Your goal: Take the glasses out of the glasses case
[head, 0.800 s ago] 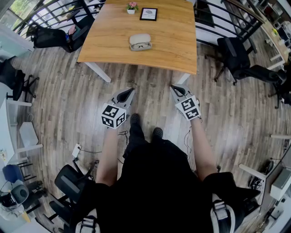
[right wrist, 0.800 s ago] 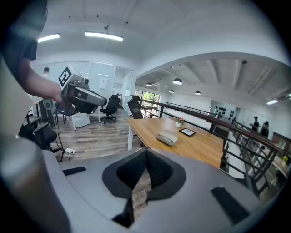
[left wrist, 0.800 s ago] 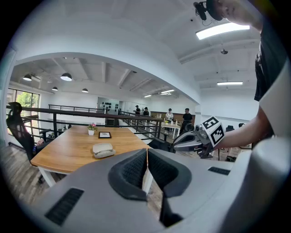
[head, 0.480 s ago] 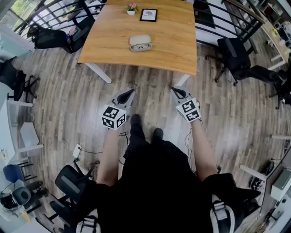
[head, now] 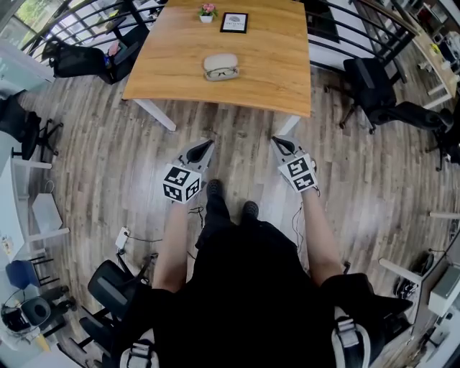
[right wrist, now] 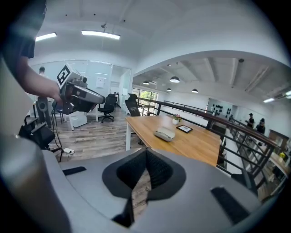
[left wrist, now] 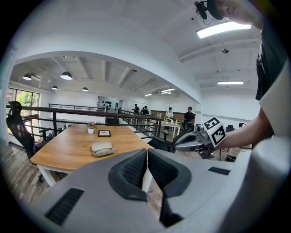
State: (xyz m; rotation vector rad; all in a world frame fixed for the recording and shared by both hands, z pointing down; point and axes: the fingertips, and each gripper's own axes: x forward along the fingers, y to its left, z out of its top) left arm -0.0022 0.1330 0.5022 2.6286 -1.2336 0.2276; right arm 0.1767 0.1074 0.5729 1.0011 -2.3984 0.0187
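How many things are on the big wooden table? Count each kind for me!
glasses case: 1
glasses, lying in the open case: 1
flower pot: 1
picture frame: 1
Total: 4

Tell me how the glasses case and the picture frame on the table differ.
The glasses case is pale and rounded; the picture frame is a dark-edged rectangle. The case sits near the middle of the table; the frame sits at its far edge beside the flower pot. Both rest on the wooden top, untouched.
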